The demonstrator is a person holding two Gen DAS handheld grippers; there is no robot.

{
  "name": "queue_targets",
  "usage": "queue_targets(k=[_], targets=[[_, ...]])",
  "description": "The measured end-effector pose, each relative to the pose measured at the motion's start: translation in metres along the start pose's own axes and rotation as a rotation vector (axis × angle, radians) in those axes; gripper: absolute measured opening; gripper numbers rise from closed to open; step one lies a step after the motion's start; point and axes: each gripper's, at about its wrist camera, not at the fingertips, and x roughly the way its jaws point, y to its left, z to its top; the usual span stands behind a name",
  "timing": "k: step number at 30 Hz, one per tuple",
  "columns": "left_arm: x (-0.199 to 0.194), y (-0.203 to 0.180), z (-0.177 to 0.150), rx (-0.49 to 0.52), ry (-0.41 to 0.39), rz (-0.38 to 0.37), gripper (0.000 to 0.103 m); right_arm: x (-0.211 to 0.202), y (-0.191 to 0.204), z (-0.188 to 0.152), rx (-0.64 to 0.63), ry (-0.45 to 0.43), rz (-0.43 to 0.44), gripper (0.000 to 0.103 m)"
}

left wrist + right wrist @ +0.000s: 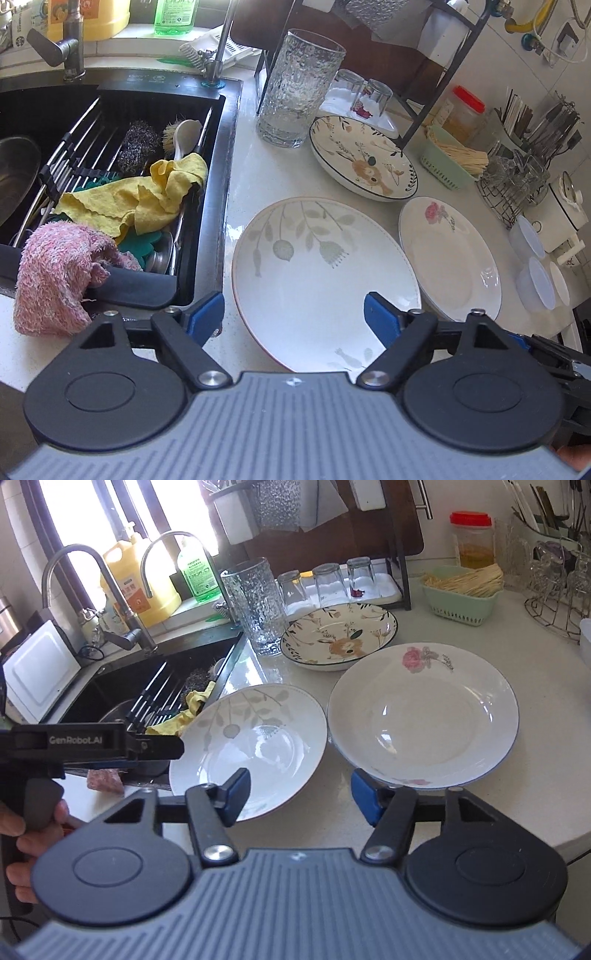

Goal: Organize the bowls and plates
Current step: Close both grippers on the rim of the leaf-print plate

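Observation:
Three plates lie on the white counter. A white plate with grey-green leaves (325,280) (255,746) is nearest the sink. A white plate with a pink rose (450,254) (424,716) lies to its right. A cream plate with a brown flower and dark rim (364,158) (340,635) lies behind them. My left gripper (293,317) is open and empty, its jaws over the near edge of the leaf plate. My right gripper (299,794) is open and empty, over the gap between the leaf plate and the rose plate. The left gripper's body (92,742) shows in the right wrist view.
A black sink (110,110) with a rack, yellow cloth (147,192) and pink cloth (55,273) lies left. A tall textured glass (299,88) (255,605), a rack of upturned glasses (332,579), a green basket (461,590), wire basket (513,184) and lidded tubs (535,269) crowd the back and right.

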Motion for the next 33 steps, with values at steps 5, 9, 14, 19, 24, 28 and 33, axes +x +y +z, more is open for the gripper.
queue_targets(k=[5,9,14,19,24,28,33], targets=[[0.022,0.016,0.016,-0.003,0.035,-0.010,0.069,0.023,0.005,0.006,0.028,0.046,-0.039,0.047],[0.037,0.025,0.033,0.016,0.040,-0.013,0.062,0.040,0.003,0.013,0.081,0.084,-0.042,0.031],[0.054,0.027,0.048,0.059,0.051,-0.028,0.045,0.056,0.005,0.015,0.087,0.070,-0.070,0.030],[0.068,0.023,0.053,0.107,0.062,-0.038,0.039,0.069,0.002,0.017,0.115,0.073,-0.086,0.030],[0.079,0.020,0.053,0.139,0.082,-0.040,0.039,0.081,0.000,0.016,0.118,0.086,-0.094,0.026],[0.085,0.015,0.052,0.171,0.091,-0.039,0.044,0.087,-0.002,0.013,0.141,0.089,-0.091,0.025],[0.087,0.018,0.060,0.157,0.114,-0.064,0.044,0.089,-0.002,0.013,0.176,0.082,-0.091,0.026]])
